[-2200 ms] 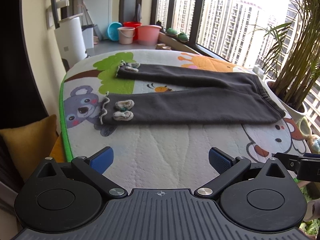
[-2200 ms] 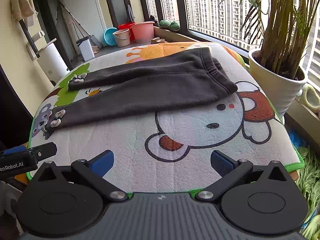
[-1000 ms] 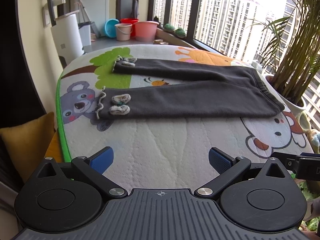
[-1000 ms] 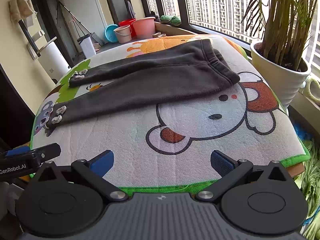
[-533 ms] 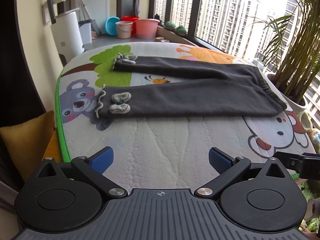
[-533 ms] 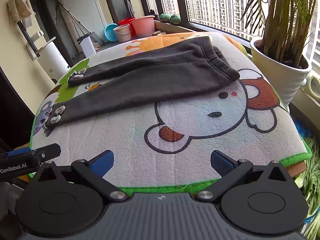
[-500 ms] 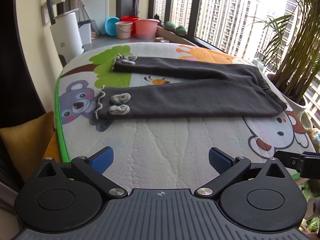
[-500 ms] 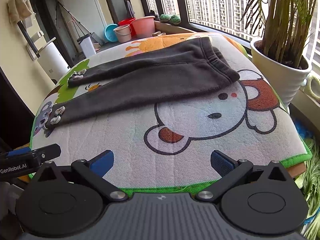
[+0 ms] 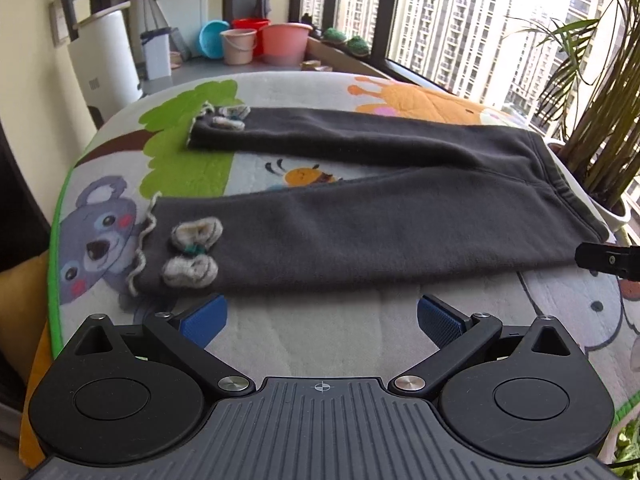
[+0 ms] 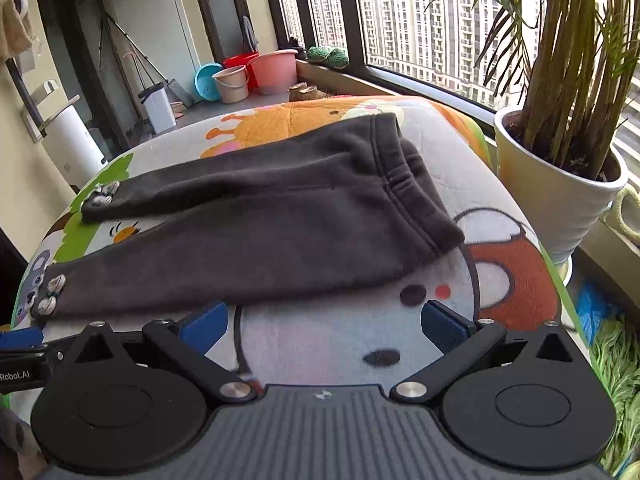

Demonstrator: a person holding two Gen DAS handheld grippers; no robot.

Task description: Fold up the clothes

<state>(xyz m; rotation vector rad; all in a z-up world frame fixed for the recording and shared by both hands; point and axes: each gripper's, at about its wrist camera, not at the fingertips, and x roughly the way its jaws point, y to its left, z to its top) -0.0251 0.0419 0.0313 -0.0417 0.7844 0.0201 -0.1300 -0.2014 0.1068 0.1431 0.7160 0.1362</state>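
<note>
A pair of dark grey fleece trousers [image 9: 360, 224] lies flat on a cartoon-printed mat [image 9: 328, 332], legs spread apart, cuffs with knitted bows [image 9: 192, 252] at the left, waistband at the right. It also shows in the right wrist view [image 10: 260, 224]. My left gripper [image 9: 320, 320] is open and empty, just short of the near leg's lower edge by the cuff. My right gripper [image 10: 324, 324] is open and empty, just short of the near leg's edge below the waistband [image 10: 416, 200]. The right gripper's tip shows in the left wrist view [image 9: 608, 258].
A potted palm in a white pot [image 10: 560, 192] stands close to the mat's right edge. Plastic buckets [image 9: 256, 42], a white bin [image 9: 104, 60] and a window wall lie beyond the mat. A yellow cushion [image 9: 20, 292] sits at the left.
Both grippers have moved forward over the mat toward the trousers; the near leg now lies right before the fingertips. The trousers have not moved.
</note>
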